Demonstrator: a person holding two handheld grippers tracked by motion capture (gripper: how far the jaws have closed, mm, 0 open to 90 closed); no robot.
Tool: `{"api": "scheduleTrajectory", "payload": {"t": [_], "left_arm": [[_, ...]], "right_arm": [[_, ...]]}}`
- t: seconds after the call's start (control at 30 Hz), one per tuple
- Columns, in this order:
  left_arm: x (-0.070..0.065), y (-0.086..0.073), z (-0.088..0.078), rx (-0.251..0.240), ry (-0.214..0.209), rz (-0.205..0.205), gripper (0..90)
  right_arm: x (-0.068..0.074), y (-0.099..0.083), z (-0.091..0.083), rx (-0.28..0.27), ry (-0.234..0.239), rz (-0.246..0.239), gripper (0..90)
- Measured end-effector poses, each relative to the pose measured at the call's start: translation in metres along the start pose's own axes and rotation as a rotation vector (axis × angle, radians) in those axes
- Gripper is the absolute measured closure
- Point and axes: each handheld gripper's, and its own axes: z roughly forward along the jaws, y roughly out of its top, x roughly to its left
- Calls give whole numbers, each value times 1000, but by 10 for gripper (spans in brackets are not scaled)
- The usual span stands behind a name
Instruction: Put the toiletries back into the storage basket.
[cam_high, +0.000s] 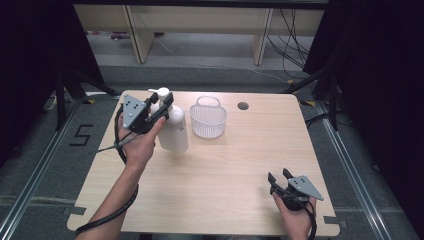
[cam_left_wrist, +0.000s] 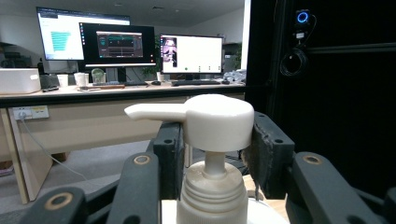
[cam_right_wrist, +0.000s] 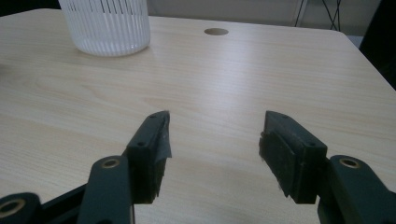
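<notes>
Your pale wooden bench (cam_high: 225, 180) with rounded corners carries just two things, both toward its far left. The bigger is the white plastic pump bottle (cam_high: 174, 131), standing beside the white slatted plastic basket (cam_high: 208, 120) with its small hoop handle; the two are near each other but apart. A small round cable hole (cam_high: 243, 106) sits in the top just right of the basket.

Your left tongs (cam_high: 161, 106) are up at the bottle's top. In the left gripper view the white pump head (cam_left_wrist: 215, 120) with its long spout sits between the two black jaws, which flank the thin stem under it and the ribbed collar. They look closed in around the neck, but I cannot tell whether the pads actually press on it, so treat the hold as unproven.

Your right tongs (cam_high: 280, 178) rest low at the near right corner, jaws wide apart and empty, with bare bench between them.

The risks, as I judge them: if you lift with the jaws only cradling the head, the bottle hangs from the pump and may swing, slip through, or depress and squirt. Tilting it toward the basket could knock that light basket over or push it along.
</notes>
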Motion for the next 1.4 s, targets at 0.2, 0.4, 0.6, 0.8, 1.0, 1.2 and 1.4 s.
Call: {"api": "scheduleTrajectory", "payload": {"t": [0.2,0.4,0.6,0.8,1.0,1.2,1.4], "left_arm": [[-2,3,4,-5,-6,4,593],[-4,5,8,-12,-12,3,592],[-6,6,13,-17,-24,6,592],[-7,7,16,-17,-29,8,592],[-8,9,21,-22,-35,9,592],[-9,10,24,-27,-37,6,592],[-10,12,29,-29,-40,11,592]], "right_arm": [[0,0,0,2,2,-3,427],[0,0,0,1,1,-2,427],[0,0,0,-1,2,-1,426],[-1,0,0,0,1,-14,425],[-1,0,0,-5,3,-9,425],[0,0,0,0,3,0,424],[0,0,0,0,3,2,423]]}}
